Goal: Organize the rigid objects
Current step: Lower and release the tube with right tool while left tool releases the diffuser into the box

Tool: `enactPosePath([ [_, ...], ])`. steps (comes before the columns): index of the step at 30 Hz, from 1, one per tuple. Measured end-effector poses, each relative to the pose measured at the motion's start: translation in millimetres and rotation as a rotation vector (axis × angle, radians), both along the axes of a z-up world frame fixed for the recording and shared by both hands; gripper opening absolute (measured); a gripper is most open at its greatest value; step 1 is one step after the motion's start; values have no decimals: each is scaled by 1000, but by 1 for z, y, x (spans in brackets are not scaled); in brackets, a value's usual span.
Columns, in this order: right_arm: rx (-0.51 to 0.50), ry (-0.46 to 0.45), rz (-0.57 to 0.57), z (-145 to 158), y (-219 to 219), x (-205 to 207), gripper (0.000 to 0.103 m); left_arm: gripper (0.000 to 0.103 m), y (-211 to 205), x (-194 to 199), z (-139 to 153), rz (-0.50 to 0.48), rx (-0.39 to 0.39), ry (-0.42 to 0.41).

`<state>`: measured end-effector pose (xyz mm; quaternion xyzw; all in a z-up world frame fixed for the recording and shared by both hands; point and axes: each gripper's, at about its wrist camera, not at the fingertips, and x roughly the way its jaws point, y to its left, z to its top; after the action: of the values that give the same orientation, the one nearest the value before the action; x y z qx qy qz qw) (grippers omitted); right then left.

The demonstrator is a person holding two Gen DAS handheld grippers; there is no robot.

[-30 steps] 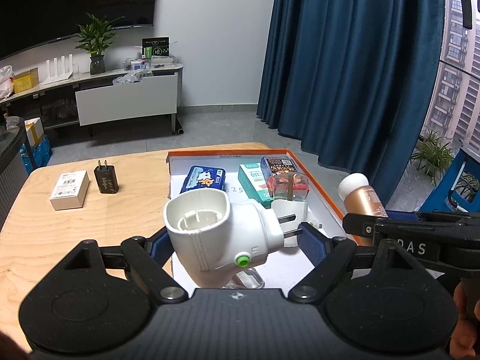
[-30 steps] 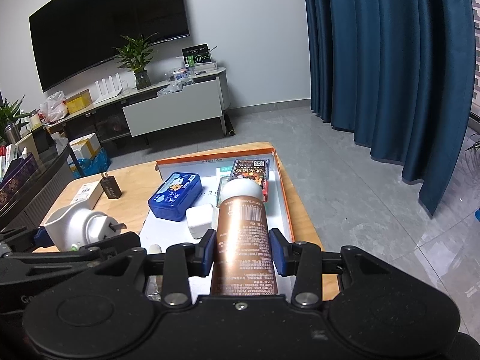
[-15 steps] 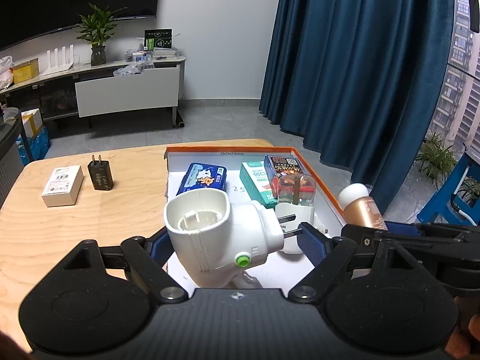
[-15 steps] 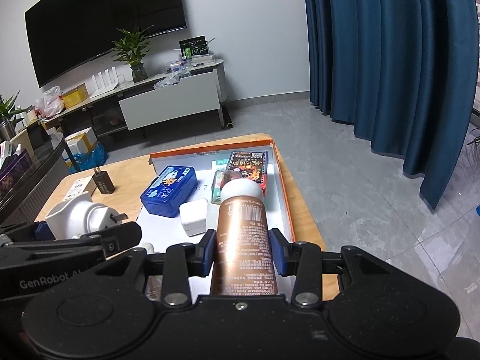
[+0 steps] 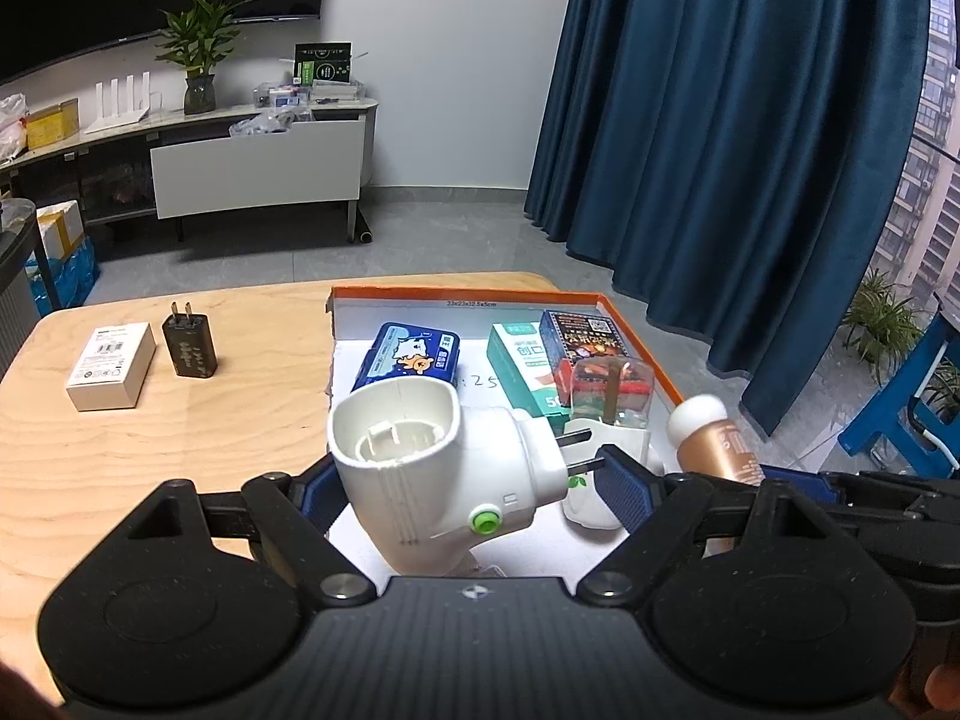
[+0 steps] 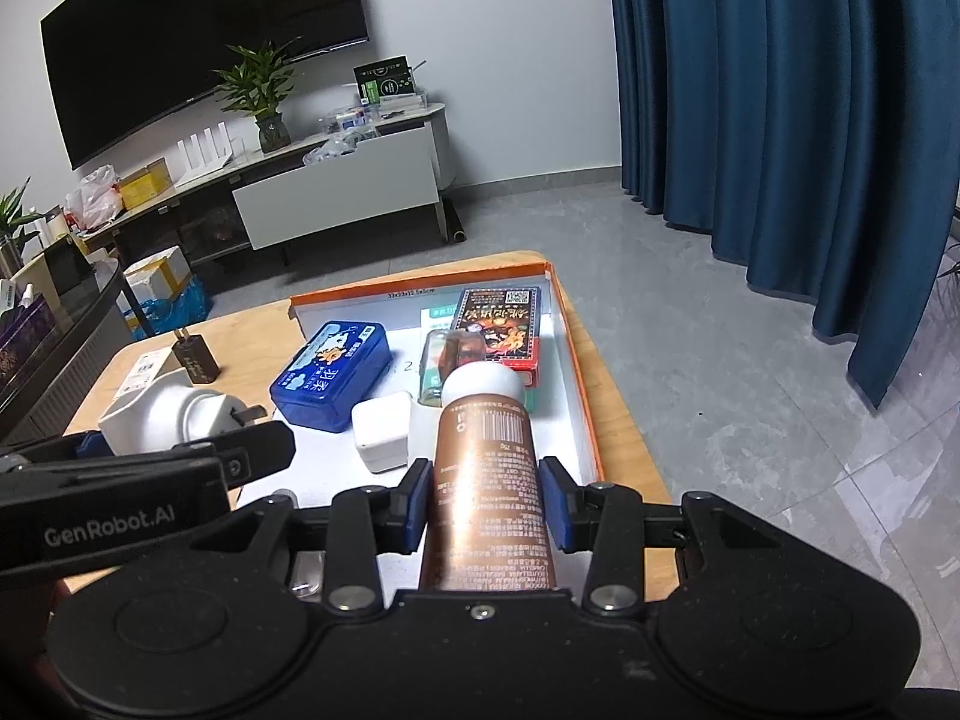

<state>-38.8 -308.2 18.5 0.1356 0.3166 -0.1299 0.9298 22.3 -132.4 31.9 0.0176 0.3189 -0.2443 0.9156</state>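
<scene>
White plug adapter clamped in left tongs; right tongs grip bronze bottle.

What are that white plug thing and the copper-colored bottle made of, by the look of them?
The white plug adapter looks like hard molded plastic: smooth matte shell, visible seams, bare metal prongs. The copper bottle has a glossy metallic sheen with a bright glare streak; this may be coated plastic or metal, hard to tell. Its white cap looks like matte plastic.

Living rm, home apt: wall TV, low media console w/ potted plant, floor-length blue curtains.
</scene>
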Motion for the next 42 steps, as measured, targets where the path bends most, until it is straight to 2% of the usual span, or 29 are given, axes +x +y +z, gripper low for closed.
enactPosePath([
  [1, -3, 0, -2, 0, -1, 0, 48, 87, -1, 1, 0, -1, 0, 1],
  [3, -6, -7, -4, 2, -3, -1, 30, 87, -3, 3, 0, -4, 1, 2],
  [4, -4, -8, -7, 3, -3, 1, 25, 87, -4, 3, -1, -4, 2, 2],
  [13, -17, -9, -52, 2, -11, 0, 28, 87, -14, 13, -7, -16, 2, 33],
  [16, -31, -37, -69, 6, -12, -4, 34, 87, -18, 14, -8, -22, 3, 36],
  [19, -41, -48, -87, 10, -15, -5, 34, 87, -21, 13, -9, -30, 9, 35],
  [23, -46, -50, -86, 12, -15, -5, 49, 87, -26, 17, -12, -23, 28, 40],
  [27, -65, -53, -73, 15, -11, -6, 55, 88, -27, 22, -9, -2, 36, 33],
  [29, -71, -59, -69, 17, -9, -6, 66, 91, -25, 23, -4, -3, 29, 26],
  [36, -77, -68, -35, 24, 5, -2, 70, 91, -12, 22, 5, 31, 28, 13],
  [42, -68, -61, 29, 26, 23, 12, 77, 92, 16, 28, 8, 79, 30, 12],
])
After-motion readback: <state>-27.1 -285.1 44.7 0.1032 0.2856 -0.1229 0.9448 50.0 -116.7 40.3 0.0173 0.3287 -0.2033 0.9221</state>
